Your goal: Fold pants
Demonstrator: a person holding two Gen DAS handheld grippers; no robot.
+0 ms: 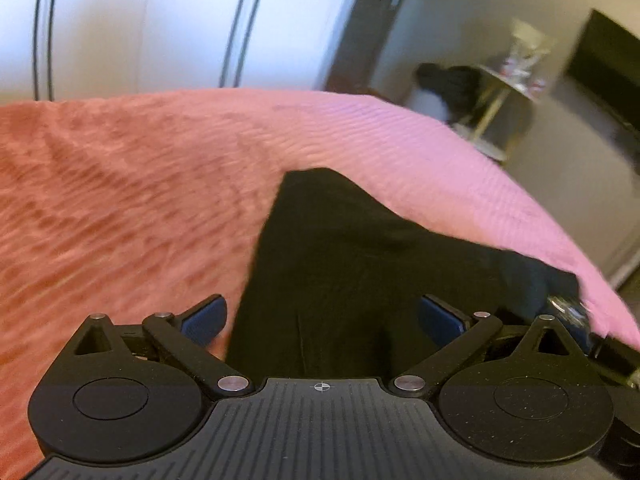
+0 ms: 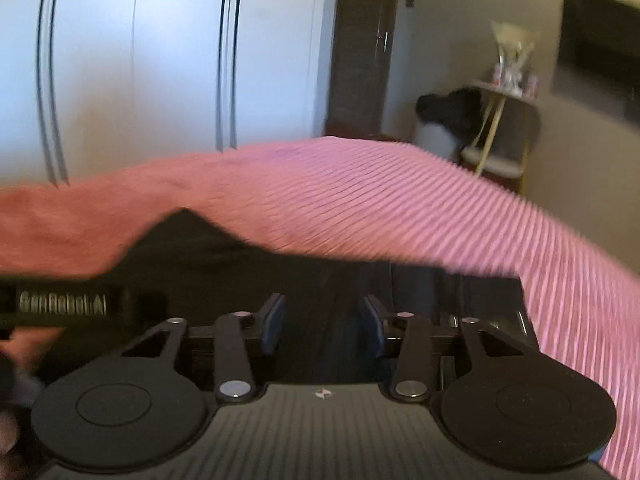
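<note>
Black pants (image 1: 340, 248) lie on a pink ribbed bedspread (image 1: 120, 184). In the left wrist view my left gripper (image 1: 322, 316) is wide open, its blue pads on either side of the black cloth just below it. In the right wrist view the pants (image 2: 224, 264) spread across the lower middle. My right gripper (image 2: 324, 320) is open with dark cloth between its pads; I cannot tell if the pads touch it. The other gripper's body (image 2: 60, 304) shows at the left. The right gripper's body (image 1: 572, 312) shows at the left view's right edge.
The bedspread (image 2: 440, 208) covers the bed to its far edge. Behind stands a white wardrobe (image 1: 140, 20) with dark vertical lines. At the right are a dark door frame (image 2: 360, 48), a small side table (image 2: 500, 120) with items, and a dark screen (image 1: 608, 52).
</note>
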